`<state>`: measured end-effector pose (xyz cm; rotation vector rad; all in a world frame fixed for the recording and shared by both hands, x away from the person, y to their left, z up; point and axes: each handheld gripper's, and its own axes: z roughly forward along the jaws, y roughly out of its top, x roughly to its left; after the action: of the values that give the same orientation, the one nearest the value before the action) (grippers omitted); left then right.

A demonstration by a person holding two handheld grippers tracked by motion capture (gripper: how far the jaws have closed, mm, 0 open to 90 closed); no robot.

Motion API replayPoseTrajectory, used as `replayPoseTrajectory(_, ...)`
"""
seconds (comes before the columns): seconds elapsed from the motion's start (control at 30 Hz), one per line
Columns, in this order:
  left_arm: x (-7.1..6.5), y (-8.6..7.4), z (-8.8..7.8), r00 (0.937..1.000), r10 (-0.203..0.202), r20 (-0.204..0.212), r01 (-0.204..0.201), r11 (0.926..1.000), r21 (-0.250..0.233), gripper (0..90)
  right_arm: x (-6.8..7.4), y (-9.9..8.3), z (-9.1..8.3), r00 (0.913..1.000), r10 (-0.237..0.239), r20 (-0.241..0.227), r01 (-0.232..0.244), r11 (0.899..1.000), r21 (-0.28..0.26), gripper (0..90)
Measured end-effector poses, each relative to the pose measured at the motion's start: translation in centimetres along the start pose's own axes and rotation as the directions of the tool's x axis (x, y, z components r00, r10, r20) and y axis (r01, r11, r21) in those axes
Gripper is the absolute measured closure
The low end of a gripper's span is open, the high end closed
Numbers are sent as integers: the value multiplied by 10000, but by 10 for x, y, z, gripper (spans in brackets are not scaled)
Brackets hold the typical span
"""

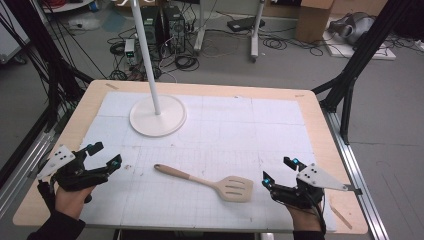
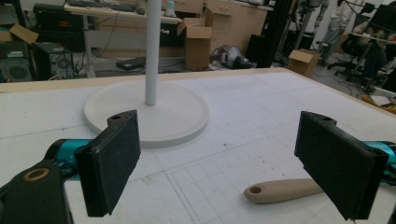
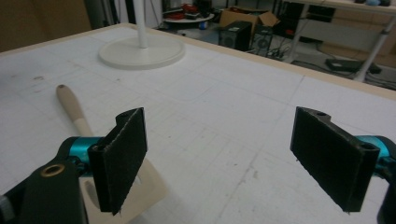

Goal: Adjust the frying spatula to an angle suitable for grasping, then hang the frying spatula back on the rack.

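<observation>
We count one beige slotted spatula with a rounded handle [image 1: 207, 183] lying flat on the white gridded mat [image 1: 240, 125] that covers one light wooden table [image 1: 320, 135]. We take this spatula as our landmark. Its slotted blade points toward the person's right and its handle toward the left, with one small hole at the handle's end seen in the left gripper view.

We see two hand-held grippers. The left gripper [image 1: 104, 154] sits well to the left of the spatula's handle end, apart from it, its two black jaws spread wide with nothing between the pads [image 2: 114, 163]. The right gripper [image 1: 278, 170] sits just to the right of the spatula's blade, also released, its two pads [image 3: 122, 156] standing wide apart over bare mat; in the right gripper view the blade lies under and behind the left-hand jaw, and we cannot tell whether they touch.

Beyond the spatula, on the far left part of the mat, stands one white round stand base with one upright white pole [image 1: 158, 116].
</observation>
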<state>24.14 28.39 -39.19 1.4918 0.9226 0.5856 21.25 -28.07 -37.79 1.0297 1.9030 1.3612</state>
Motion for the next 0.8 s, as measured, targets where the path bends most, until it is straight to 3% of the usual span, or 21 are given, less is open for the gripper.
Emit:
replayPoseTrajectory(0.2, -4, -2, -2, 9998, -7, 212, 4, 9999, 155, 149, -3, -2, -3, 9993, 38, 364, -35, 10000, -64, 180)
replayPoseTrajectory(0.37, -5, -5, 2, 9997, 17, 255, -26, 9993, 360, 149, -1, -1, 2, 10000, -5, 84, 5, 10000, 7, 181)
replayPoseTrajectory(0.6, -2, -6, 2, 9998, -17, 180, 8, 9989, 473, 151, 12, 6, 19, 9948, -12, -1018, 33, 9998, 201, 181)
replayPoseTrajectory(0.8, -2, -7, 1, 9999, -64, 158, 54, 9982, 597, 161, 34, 12, 44, 9691, -347, -2441, 551, 9955, 775, 221)
